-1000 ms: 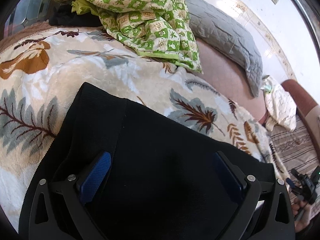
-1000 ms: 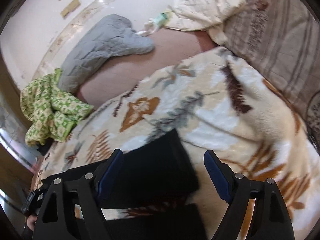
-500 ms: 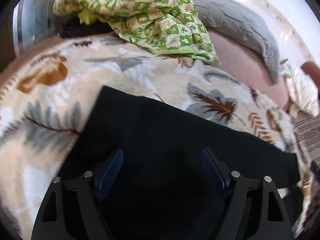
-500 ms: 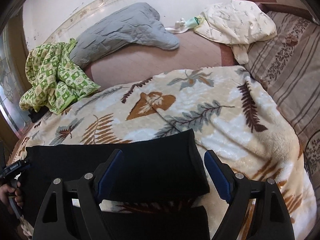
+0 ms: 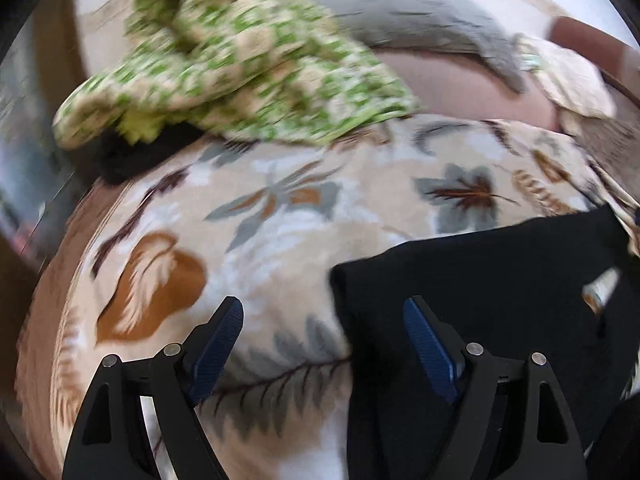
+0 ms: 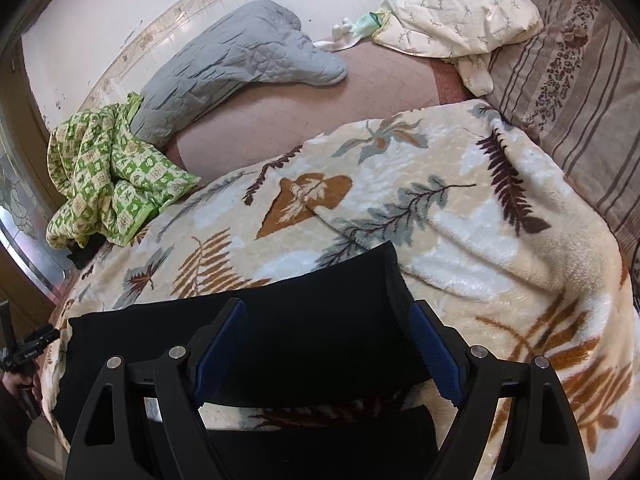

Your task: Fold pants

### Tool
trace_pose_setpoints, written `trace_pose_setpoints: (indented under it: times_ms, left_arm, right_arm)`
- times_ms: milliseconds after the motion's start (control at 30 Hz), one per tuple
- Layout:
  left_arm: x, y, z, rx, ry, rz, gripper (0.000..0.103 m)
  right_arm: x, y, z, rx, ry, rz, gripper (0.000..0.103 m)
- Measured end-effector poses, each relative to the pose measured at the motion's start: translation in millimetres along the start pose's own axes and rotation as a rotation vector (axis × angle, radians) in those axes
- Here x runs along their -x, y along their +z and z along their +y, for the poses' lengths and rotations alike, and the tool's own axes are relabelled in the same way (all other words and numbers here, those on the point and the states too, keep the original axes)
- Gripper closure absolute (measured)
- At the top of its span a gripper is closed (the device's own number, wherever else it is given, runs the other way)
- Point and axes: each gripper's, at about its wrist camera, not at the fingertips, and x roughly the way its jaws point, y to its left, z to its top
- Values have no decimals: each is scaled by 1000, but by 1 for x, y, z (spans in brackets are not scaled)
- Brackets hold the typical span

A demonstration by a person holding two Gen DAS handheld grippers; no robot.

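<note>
both tools point(image 5: 323, 336) point(image 6: 327, 334) gaping, left one opening, gripping nothing; we see black pants point(image 6: 280, 312) flat on leaf blanket point(image 6: 500, 240).

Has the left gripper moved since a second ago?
Yes. The left gripper, then centred over the black pants, now frames mostly the leaf blanket, with the pants to its right; its jaws are opening, gripping nothing.

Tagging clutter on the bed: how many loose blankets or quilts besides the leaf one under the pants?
2: green checked quilt bunched at the far left edge, grey quilt by the wall. More may be hidden.
</note>
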Motion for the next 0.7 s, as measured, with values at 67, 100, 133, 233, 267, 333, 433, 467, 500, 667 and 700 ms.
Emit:
trace_pose_setpoints:
  times_ms: [67,100,133,233,267,333,433,467,500,667,700]
  left_arm:
    - [-4,4,0,-22,-48,-17,21]
    - [-7,6,-1,-30,-71,-20,22]
    - [-12,9,-3,-41,-90,-27,24]
    - [-28,14,-4,-73,-113,-8,34]
    - [-36,13,-3,-82,-115,10,37]
    - [-51,16,2,-103,-112,28,47]
    - [-63,22,9,-87,-142,39,51]
    - [-66,24,11,-80,-151,45,53]
    - [-71,27,14,-76,-165,54,56]
    - [-80,25,14,-107,-182,109,68]
    - [-79,26,15,-103,-172,106,75]
  right_arm:
    - [-3,0,2,11,-3,3,19]
    - [-4,-1,4,19,-6,7,19]
    - [-5,-1,5,26,-10,10,19]
    - [-6,-2,8,46,-19,11,19]
    - [-6,-2,8,48,-19,9,19]
    - [-6,-2,8,48,-19,10,19]
    - [-8,-1,9,55,-23,14,19]
    - [-8,-1,9,57,-25,16,19]
    - [-9,-1,9,58,-26,17,19]
    - [-8,1,7,53,-28,11,19]
    - [-8,1,7,53,-28,9,19]
